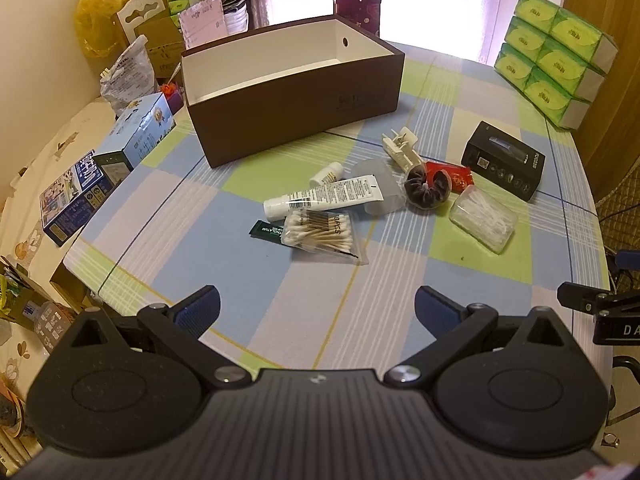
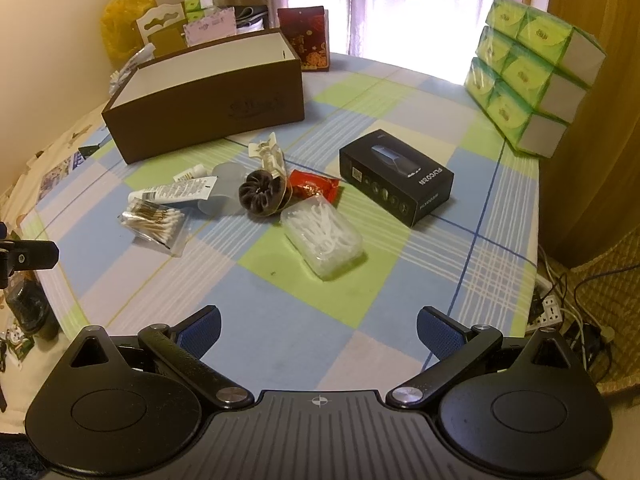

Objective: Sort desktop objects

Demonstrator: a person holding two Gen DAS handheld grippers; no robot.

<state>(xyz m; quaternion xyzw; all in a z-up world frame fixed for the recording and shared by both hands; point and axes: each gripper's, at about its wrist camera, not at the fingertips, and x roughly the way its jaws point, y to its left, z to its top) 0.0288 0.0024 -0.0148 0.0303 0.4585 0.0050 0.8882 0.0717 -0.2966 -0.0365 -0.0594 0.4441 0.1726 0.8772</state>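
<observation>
Brown box (image 1: pixel 296 120): open-topped, white inside, upper centre of the left wrist view, upper left of the right wrist view; nothing visible in it.
Loose items: clustered mid-frame on the checked tablecloth (image 1: pixel 400 280), in front of the box.
Cotton swab bag (image 1: pixel 320 234): nearest the left gripper, overlapping a dark green packet (image 1: pixel 266 232).
White tube (image 1: pixel 324 198): just behind the swabs, small white bottle (image 1: pixel 326 173) beside it.
Dark scrunchie (image 1: pixel 426 188): centre of the cluster, touching a red packet (image 1: pixel 454 176).
Clear floss-pick case (image 2: pixel 322 238): centre of the right wrist view.
Black carton (image 2: pixel 396 182): right of the cluster.
Green tissue packs (image 2: pixel 528 76): stacked, upper right.
Left gripper (image 1: pixel 318 312): jaws spread wide, empty, above the near table edge.
Right gripper (image 2: pixel 318 332): jaws spread wide, empty, likewise.
</observation>
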